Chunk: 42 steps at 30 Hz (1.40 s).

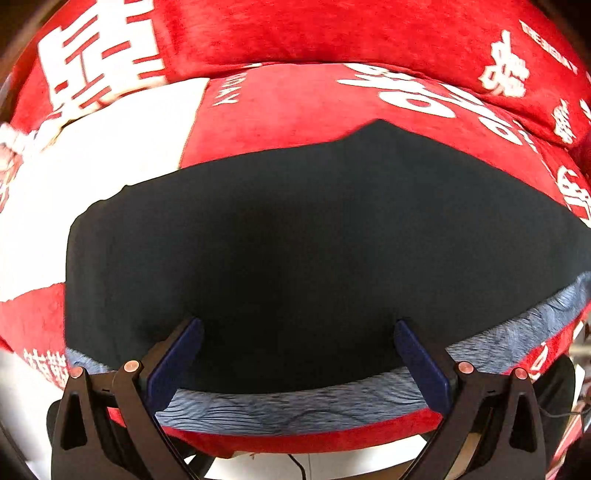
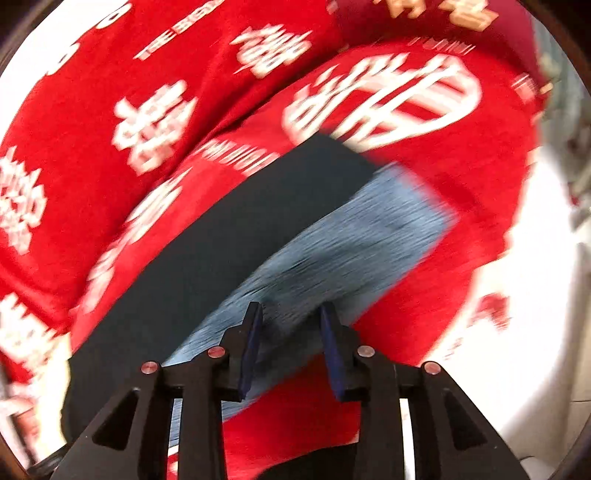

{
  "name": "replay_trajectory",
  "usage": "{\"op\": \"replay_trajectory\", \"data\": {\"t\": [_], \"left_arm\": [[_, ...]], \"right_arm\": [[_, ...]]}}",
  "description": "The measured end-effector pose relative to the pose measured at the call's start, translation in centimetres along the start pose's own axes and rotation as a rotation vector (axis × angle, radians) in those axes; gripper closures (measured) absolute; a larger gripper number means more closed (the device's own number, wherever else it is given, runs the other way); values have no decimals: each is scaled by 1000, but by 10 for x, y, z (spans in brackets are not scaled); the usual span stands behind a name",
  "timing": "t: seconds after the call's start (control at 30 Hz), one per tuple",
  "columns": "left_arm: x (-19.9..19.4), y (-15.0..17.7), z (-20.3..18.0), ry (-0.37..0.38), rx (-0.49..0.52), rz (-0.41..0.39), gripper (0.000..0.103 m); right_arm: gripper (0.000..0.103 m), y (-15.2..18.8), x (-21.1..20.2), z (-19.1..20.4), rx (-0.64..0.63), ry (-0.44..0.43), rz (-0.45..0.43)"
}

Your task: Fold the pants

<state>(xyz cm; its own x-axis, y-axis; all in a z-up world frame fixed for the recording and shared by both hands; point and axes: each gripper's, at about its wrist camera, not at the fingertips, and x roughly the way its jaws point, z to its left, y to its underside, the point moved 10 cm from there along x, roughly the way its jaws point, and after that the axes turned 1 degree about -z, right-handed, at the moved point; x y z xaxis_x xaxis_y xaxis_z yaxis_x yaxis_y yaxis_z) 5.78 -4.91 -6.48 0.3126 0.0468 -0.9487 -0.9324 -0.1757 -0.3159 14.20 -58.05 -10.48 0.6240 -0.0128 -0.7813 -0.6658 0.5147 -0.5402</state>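
The dark navy pants (image 1: 295,240) lie spread flat on a red blanket with white characters (image 1: 295,110). Their blue-grey fuzzy lining (image 1: 295,406) shows as a strip along the near edge. My left gripper (image 1: 297,328) is open wide, its blue pads just above the near edge, holding nothing. In the blurred right wrist view the pants (image 2: 221,240) lie as a diagonal band with the lining (image 2: 351,236) turned out on the right side. My right gripper (image 2: 291,314) is open, narrower, over the lining, with nothing between its pads.
The red blanket (image 2: 461,166) covers a cushioned seat and backrest (image 1: 351,33). A white patch of the blanket (image 1: 92,155) is at the left. Pale floor (image 2: 535,295) shows to the right and a cable (image 1: 295,465) below the seat's front edge.
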Motion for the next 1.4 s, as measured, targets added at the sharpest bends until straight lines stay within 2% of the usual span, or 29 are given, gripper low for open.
{"op": "replay_trajectory", "data": {"t": [0.07, 0.13, 0.2, 0.23, 0.33, 0.37, 0.43, 0.47, 0.5, 0.57, 0.6, 0.63, 0.7, 0.77, 0.83, 0.9, 0.93, 1.0, 1.1, 1.13, 1.2, 1.23, 1.3, 1.4], "left_arm": [[8, 0, 1, -16, -2, 16, 0], [9, -2, -9, -32, 19, 3, 0], [10, -3, -31, -16, 71, -6, 0], [10, -3, -37, -26, 95, -14, 0], [12, -2, -37, -50, 127, -25, 0], [12, -2, -29, -49, 104, -18, 0], [12, -2, -9, -57, 54, -7, 0], [13, -3, 0, -56, 33, -3, 0], [12, -2, 7, -50, 20, -1, 0], [10, 1, 27, -71, -13, -3, 0], [12, 3, 35, -67, -35, 4, 0], [13, 6, 40, -30, -65, 10, 0], [14, 9, 43, -8, -84, 7, 0], [15, 10, 41, -23, -72, 0, 0], [14, 12, 41, -33, -74, 0, 0], [13, 11, 39, -52, -73, 2, 0], [12, 10, 36, -66, -70, 4, 0], [8, 10, 25, -70, -56, 7, 0], [2, 10, -16, -25, 24, 2, 0], [-1, 11, -32, -23, 69, -7, 0], [-2, 12, -57, -45, 158, -30, 0], [0, 13, -67, -79, 212, -40, 0], [8, 12, -69, -107, 231, -34, 0], [11, 15, -55, -53, 164, 3, 0]], "right_arm": [[64, -8, -9, 20, -122, 16, -38], [57, 3, -12, 70, -305, -23, -14], [30, 28, -14, 126, -472, -91, 23], [21, 49, -17, 160, -562, -153, 42], [21, 113, -17, 235, -784, -280, 130], [21, 130, -15, 249, -870, -284, 147], [21, 151, -6, 261, -1018, -241, 112], [20, 148, -4, 261, -1019, -265, 105], [19, 136, 2, 255, -971, -299, 133], [19, 102, 14, 237, -883, -286, 153], [19, 81, 23, 224, -842, -245, 150], [17, 53, 35, 203, -792, -189, 149], [14, 10, 51, 167, -687, -131, 138], [2, -34, 67, 119, -580, -10, 120], [0, -61, 71, 76, -461, 60, 122], [1, -69, 63, 59, -399, 111, 130], [1, -63, 50, 61, -405, 122, 114], [1, -41, 28, 86, -461, 55, 94], [1, 20, -13, 153, -584, -100, 83], [1, 50, -29, 178, -648, -161, 83], [1, 90, -44, 213, -751, -216, 74], [1, 109, -48, 229, -797, -232, 71], [1, 129, -42, 242, -837, -245, 95], [1, 128, -15, 229, -854, -186, 122]]}}
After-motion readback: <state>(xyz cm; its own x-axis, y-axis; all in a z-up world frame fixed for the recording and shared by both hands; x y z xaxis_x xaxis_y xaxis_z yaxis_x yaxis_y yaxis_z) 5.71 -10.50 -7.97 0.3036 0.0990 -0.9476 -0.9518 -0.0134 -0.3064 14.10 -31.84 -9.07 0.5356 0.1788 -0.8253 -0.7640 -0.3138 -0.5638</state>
